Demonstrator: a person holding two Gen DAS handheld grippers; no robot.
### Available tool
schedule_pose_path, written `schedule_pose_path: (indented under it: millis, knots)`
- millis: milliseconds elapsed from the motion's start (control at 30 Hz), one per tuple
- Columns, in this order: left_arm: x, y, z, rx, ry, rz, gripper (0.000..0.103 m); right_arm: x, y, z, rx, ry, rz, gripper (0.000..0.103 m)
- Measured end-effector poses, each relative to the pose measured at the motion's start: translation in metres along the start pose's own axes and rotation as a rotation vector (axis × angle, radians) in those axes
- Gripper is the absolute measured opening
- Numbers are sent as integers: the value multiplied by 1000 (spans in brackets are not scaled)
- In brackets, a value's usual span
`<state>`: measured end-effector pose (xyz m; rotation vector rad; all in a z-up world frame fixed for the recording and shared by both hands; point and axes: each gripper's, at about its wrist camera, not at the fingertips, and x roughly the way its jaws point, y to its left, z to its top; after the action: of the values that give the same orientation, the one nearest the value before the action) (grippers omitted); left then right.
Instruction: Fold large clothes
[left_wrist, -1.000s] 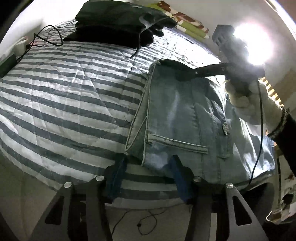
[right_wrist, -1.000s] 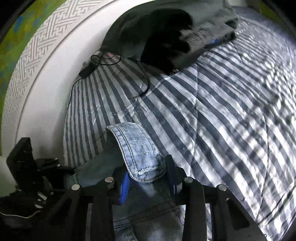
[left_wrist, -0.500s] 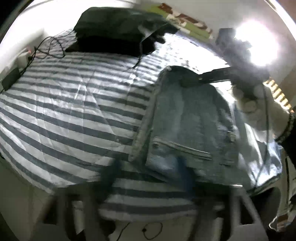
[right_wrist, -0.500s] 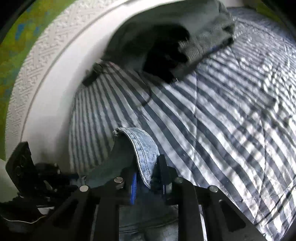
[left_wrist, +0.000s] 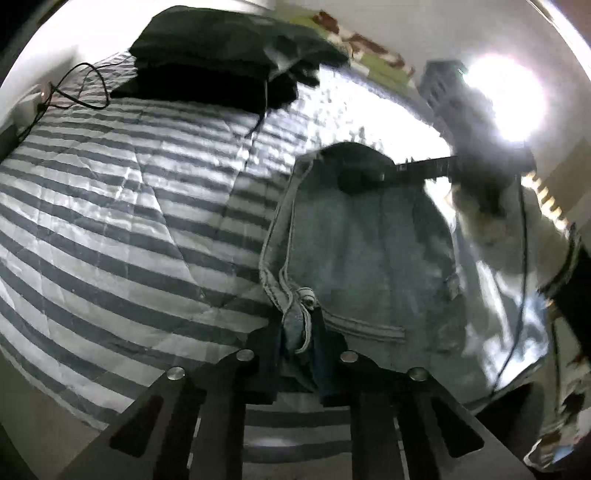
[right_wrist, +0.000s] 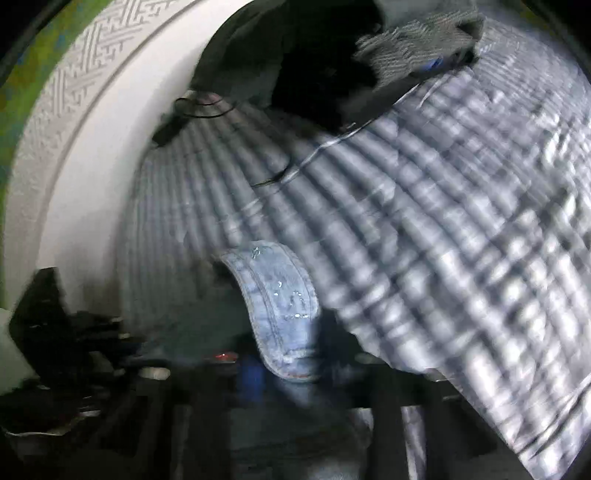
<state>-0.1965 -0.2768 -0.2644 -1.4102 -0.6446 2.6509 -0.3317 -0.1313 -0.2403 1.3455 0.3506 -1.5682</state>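
The jeans (left_wrist: 369, 258) lie on the bed (left_wrist: 110, 221), near its edge on the striped cover, folded into a long pale bundle. The left tongs (left_wrist: 299, 332) are closing on a bunched corner of the jeans, where the seam and a metal button gather, and the denim is already squeezed between the two pads. The right tongs (right_wrist: 288, 369) are nearly closed on the far end of the jeans; a curved band of denim, maybe the waistband, stands up between them. In the left view this tool reaches in from the right, with a hand (left_wrist: 491, 221) behind it in strong light.

I think the first risk is on the left side. The tongs hold a thick lump with a button in it, so the grip may sit on the hard part only and slip off when the cloth is lifted. Denim is heavy, and if one end comes free the fold falls open.

The second risk is the bed edge: the jeans could slide down to the floor if they are pulled toward the person. Also, a dark pile (left_wrist: 221, 62) and a cable (left_wrist: 85, 88) lie further up the bed, well apart for now, but a wide swing of the jeans could catch them.
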Motion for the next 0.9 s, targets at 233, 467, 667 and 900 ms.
schedule_pose_path:
  millis: [233,467,667,900]
  knots:
    - [-65,-2,29,25,-176,-70,12,-84,73,27,-68,-227,-154,13]
    - [-148,63,53,-42,-375,23,12,-103,158,117,-218,-325,-202,13]
    - [-113,167,35,-161,-138,186,20,31,204,182,-295,-147,-274,18]
    - [-116,175,27,-172,-136,322,25,-51,158,166,-135,-261,-193,21]
